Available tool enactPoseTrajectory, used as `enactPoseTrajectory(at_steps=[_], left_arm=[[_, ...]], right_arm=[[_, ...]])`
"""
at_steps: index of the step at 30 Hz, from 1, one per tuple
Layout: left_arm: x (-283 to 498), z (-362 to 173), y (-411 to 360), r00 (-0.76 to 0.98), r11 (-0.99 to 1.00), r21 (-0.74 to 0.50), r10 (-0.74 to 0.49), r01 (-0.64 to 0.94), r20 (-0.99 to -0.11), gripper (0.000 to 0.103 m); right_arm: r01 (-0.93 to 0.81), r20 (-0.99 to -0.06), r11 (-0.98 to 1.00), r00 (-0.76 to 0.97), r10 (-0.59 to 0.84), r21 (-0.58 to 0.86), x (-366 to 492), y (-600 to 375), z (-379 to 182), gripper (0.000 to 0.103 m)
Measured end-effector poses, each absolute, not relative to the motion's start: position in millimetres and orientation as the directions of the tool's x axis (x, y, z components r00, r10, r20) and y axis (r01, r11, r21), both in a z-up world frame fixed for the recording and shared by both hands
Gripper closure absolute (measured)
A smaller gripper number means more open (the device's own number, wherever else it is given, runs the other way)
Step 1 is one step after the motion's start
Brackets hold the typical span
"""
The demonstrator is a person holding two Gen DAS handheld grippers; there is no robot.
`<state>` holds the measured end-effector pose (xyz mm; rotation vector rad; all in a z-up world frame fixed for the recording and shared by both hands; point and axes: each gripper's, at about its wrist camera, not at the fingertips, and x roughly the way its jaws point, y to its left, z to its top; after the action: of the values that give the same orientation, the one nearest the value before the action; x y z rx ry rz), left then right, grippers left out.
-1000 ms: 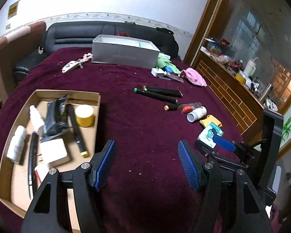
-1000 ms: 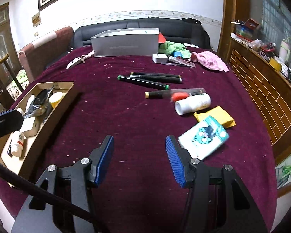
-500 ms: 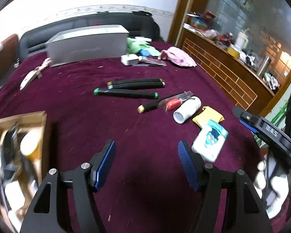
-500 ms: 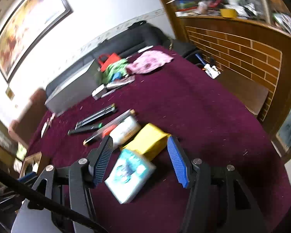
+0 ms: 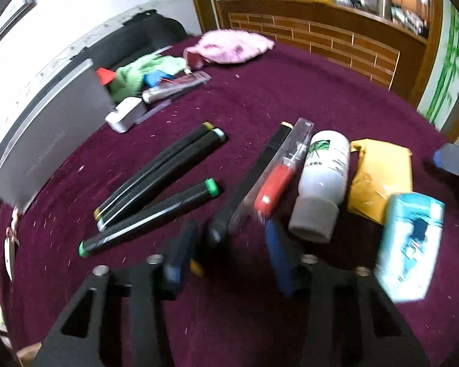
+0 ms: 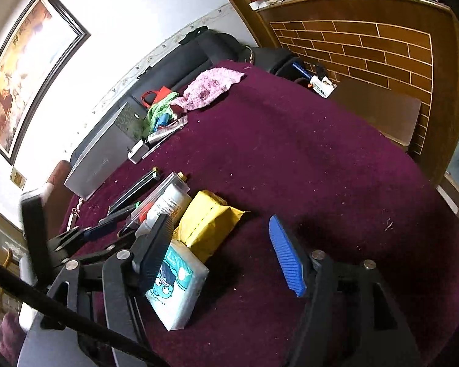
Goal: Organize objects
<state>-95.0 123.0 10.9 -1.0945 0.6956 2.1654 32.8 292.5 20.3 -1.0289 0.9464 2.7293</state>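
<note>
— Where are the tools?

— The left tool (image 5: pixel 229 250) is closing; a black marker's (image 5: pixel 248 183) near end lies between its blurred pads, contact unclear. The right tool (image 6: pixel 220 250) is opening wide over a tissue pack (image 6: pixel 176 287) and yellow packet (image 6: pixel 208 223).

— Any containers?

— A clear case (image 5: pixel 274 177) with a red tool inside lies against a white bottle (image 5: pixel 324 177). Farther across the counter (image 6: pixel 290 153) stands a grey box (image 5: pixel 52 140), contents hidden.
</note>
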Motion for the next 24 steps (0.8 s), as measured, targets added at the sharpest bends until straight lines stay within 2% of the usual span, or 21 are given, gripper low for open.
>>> enactPoseTrajectory(at_steps=[1, 2, 3, 8, 14, 16, 17, 18, 20, 24], left_arm=[[-97, 11, 128, -0.476, -0.672, 0.176, 0.293, -0.720, -0.829, 0.071], [-100, 11, 132, -0.466, -0.674, 0.161, 0.299, -0.721, -0.833, 0.077], [-101, 10, 134, -0.454, -0.681, 0.140, 0.307, -0.719, -0.836, 0.090], [-86, 11, 123, -0.416, -0.683, 0.094, 0.325, -0.724, -0.849, 0.091], [-48, 12, 67, -0.375, -0.720, 0.037, 0.316, -0.693, -0.872, 0.091], [-33, 14, 55, -0.376, -0.726, 0.044, 0.301, -0.686, -0.876, 0.089], [-27, 14, 52, -0.375, -0.725, 0.046, 0.299, -0.687, -0.877, 0.083], [-25, 14, 52, -0.380, -0.724, 0.055, 0.294, -0.687, -0.877, 0.072], [-24, 14, 57, -0.416, -0.722, 0.102, 0.272, -0.684, -0.868, 0.062], [-37, 13, 77, -0.428, -0.719, 0.100, 0.290, -0.687, -0.856, 0.062]], right_arm=[[-0.273, -0.621, -0.805, -0.770, -0.145, 0.527, 32, 293, 19, 0.038], [-0.274, -0.624, -0.803, -0.767, -0.149, 0.529, 32, 293, 18, 0.038], [-0.278, -0.630, -0.801, -0.762, -0.152, 0.530, 31, 293, 17, 0.038], [-0.286, -0.644, -0.798, -0.747, -0.161, 0.531, 30, 293, 12, 0.038], [-0.281, -0.648, -0.797, -0.743, -0.171, 0.534, 31, 292, 10, 0.038], [-0.278, -0.651, -0.802, -0.739, -0.173, 0.529, 30, 291, 10, 0.038], [-0.275, -0.653, -0.803, -0.737, -0.177, 0.528, 30, 290, 10, 0.038], [-0.272, -0.655, -0.805, -0.734, -0.181, 0.527, 29, 288, 9, 0.038], [-0.268, -0.658, -0.813, -0.732, -0.178, 0.517, 29, 286, 9, 0.038], [-0.273, -0.663, -0.825, -0.732, -0.156, 0.495, 29, 285, 9, 0.038]])
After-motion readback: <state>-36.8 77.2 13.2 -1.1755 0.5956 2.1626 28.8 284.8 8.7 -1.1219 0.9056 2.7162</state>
